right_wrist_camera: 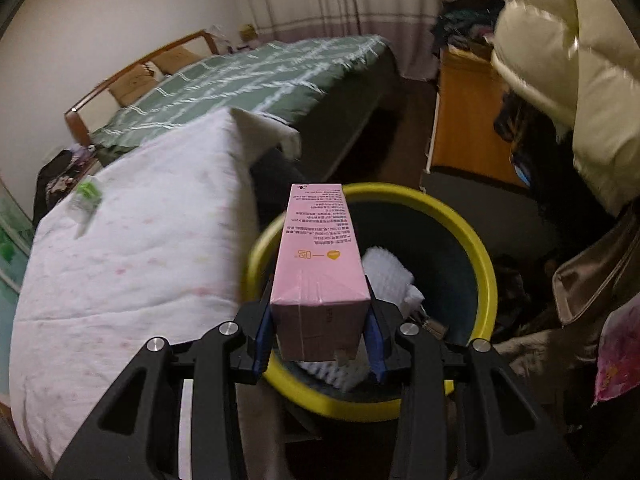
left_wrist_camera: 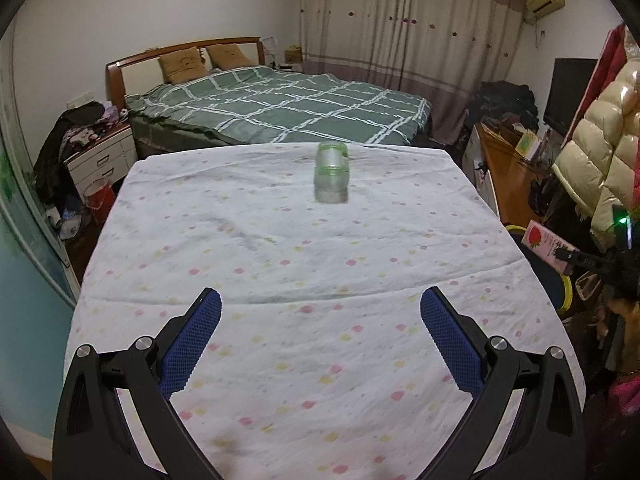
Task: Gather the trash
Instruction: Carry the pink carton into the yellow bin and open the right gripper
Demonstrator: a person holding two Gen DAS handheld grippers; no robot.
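Observation:
My right gripper [right_wrist_camera: 320, 320] is shut on a pink carton [right_wrist_camera: 316, 256], which hangs over the mouth of a yellow-rimmed dark bin [right_wrist_camera: 472, 232] beside the table. White crumpled paper [right_wrist_camera: 386, 276] lies inside the bin. In the left wrist view the same pink carton [left_wrist_camera: 548, 244] shows off the table's right edge, above the bin's yellow rim [left_wrist_camera: 516, 229]. My left gripper [left_wrist_camera: 320, 308] stands open over the near part of the cloth-covered table [left_wrist_camera: 280, 264], nothing between its blue pads. A clear plastic bottle with a green label [left_wrist_camera: 331, 174] lies near the table's far edge, well ahead of it; the bottle [right_wrist_camera: 86, 196] also shows in the right wrist view.
A green checked bed [left_wrist_camera: 280, 108] stands behind the table. A wooden cabinet [right_wrist_camera: 464, 120] and a cream puffer jacket [right_wrist_camera: 568, 60] crowd the right side by the bin. A white nightstand [left_wrist_camera: 100, 160] piled with clothes and a red bucket [left_wrist_camera: 98, 198] are at the left.

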